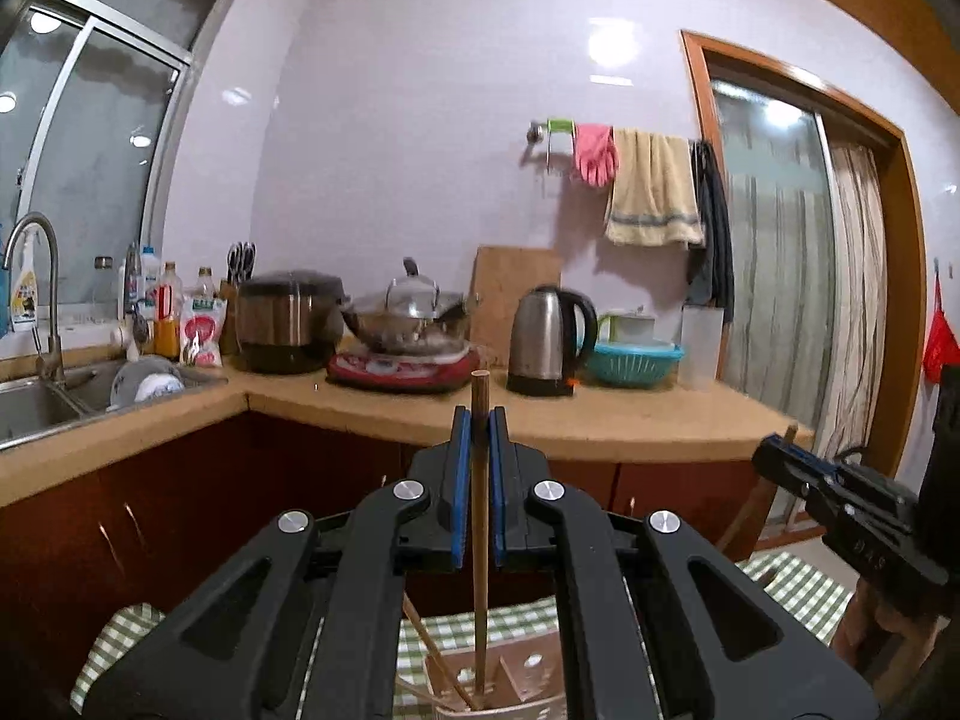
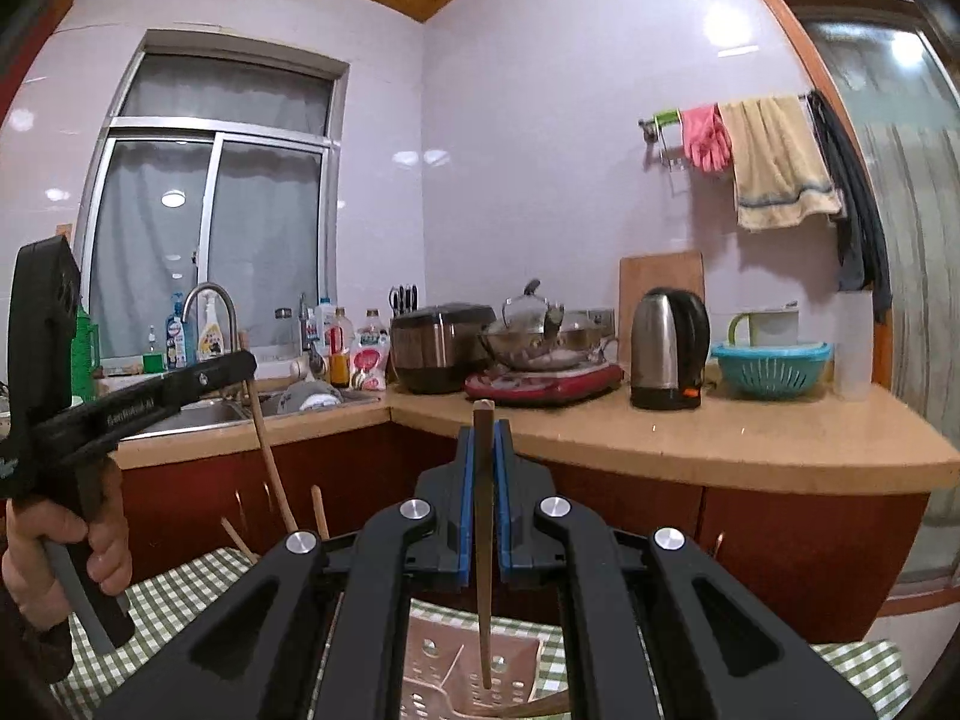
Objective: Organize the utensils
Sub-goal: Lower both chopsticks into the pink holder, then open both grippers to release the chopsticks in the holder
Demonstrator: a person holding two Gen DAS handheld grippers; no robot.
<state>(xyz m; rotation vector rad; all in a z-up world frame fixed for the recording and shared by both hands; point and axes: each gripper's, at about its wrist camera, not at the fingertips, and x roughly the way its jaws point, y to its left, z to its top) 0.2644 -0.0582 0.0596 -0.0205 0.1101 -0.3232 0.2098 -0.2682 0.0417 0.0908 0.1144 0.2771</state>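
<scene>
In the left wrist view my left gripper (image 1: 479, 420) is shut on an upright light wooden chopstick (image 1: 479, 540). Its lower end reaches into a pinkish perforated utensil holder (image 1: 522, 675) that has other chopsticks in it. My right gripper (image 2: 483, 429) is shut on a darker chopstick (image 2: 483, 600), which hangs upright over the same holder (image 2: 438, 654). Each gripper also shows in the other view: the right gripper (image 1: 768, 455) at the right edge, and the left gripper (image 2: 246, 363) at the left, held by a hand (image 2: 66, 558).
The holder stands on a green checked tablecloth (image 2: 174, 594). Behind runs an L-shaped counter (image 1: 600, 420) with a kettle (image 1: 549, 339), a wok on a red cooker (image 1: 408, 324), a rice cooker (image 1: 285, 321), a teal basket (image 1: 633, 360) and a sink (image 1: 36, 408).
</scene>
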